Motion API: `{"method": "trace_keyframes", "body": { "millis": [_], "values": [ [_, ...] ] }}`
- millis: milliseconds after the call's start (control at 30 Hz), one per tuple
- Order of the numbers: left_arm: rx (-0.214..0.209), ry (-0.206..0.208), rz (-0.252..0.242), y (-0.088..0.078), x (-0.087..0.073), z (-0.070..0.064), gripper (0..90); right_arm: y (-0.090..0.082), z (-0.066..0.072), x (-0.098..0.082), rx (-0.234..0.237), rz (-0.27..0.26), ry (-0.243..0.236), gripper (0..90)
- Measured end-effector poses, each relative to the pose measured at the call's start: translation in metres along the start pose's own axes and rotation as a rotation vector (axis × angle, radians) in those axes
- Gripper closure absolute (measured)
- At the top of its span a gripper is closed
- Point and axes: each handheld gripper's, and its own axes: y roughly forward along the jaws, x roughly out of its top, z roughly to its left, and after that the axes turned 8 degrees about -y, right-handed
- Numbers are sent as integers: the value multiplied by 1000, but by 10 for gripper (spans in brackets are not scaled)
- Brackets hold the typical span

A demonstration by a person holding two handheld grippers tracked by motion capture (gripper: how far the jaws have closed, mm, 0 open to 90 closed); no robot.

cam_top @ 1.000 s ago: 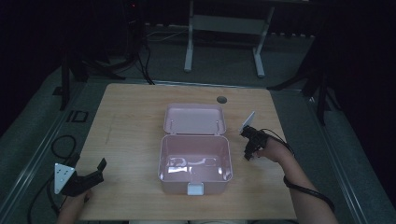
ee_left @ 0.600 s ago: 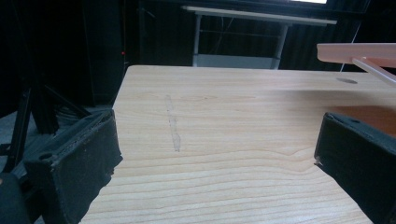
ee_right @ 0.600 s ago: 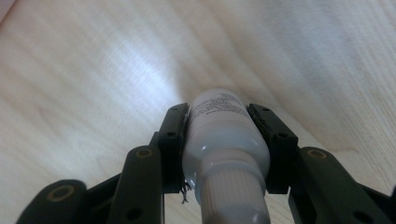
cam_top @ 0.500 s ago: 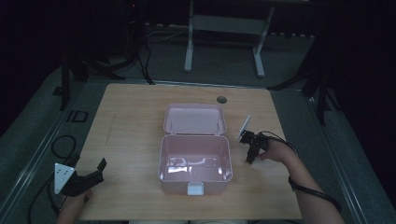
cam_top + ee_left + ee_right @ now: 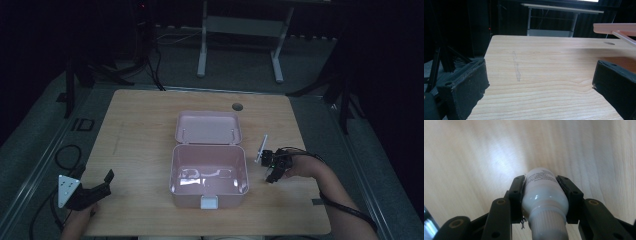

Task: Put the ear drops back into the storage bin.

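1. The left gripper is near the front left corner of the wooden table. Its jaws stand wide apart, with nothing but bare wood between them in the left gripper view. The hand under it is cut off by the lower edge of the high view.
2. The pink lunch box stands in the middle of the table, nearer to the front edge, and its lid lies open toward the back edge. In the left gripper view, one corner of the lid is visible at the right edge.
3. The right gripper is just beside the right wall of the box, above the table. Its jaws are clamped on a small white bottle, one pad on each side of the body. The ribbed cap points to the camera and its lower part is cut off. The print on the label is too small to read. In the high view the bottle is hard to make out.
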Motion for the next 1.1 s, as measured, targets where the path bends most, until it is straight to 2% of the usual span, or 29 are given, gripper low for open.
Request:
{"method": "trace_keyframes", "body": {
  "millis": [133,167,200,267,400,600,700,1100],
  "values": [
    [0,0,0,0,0,0,4,0,9,-1,-33,27,-102,596],
    [0,0,0,0,0,0,4,1,11,-2,-35,36,-122,596],
    [0,0,0,0,0,0,4,1,11,-2,-35,36,-122,596],
    [1,0,0,0,0,0,4,2,17,-4,-54,60,-181,596],
    [1,0,1,0,0,0,4,1,26,-4,-66,60,-253,596],
    [3,0,0,0,0,0,4,-1,35,-6,-75,49,-296,596],
    [3,0,1,0,0,0,4,-1,40,-5,-74,89,-318,597],
    [3,-1,1,0,0,0,4,-13,47,2,-63,104,-313,597]
  ]
}}
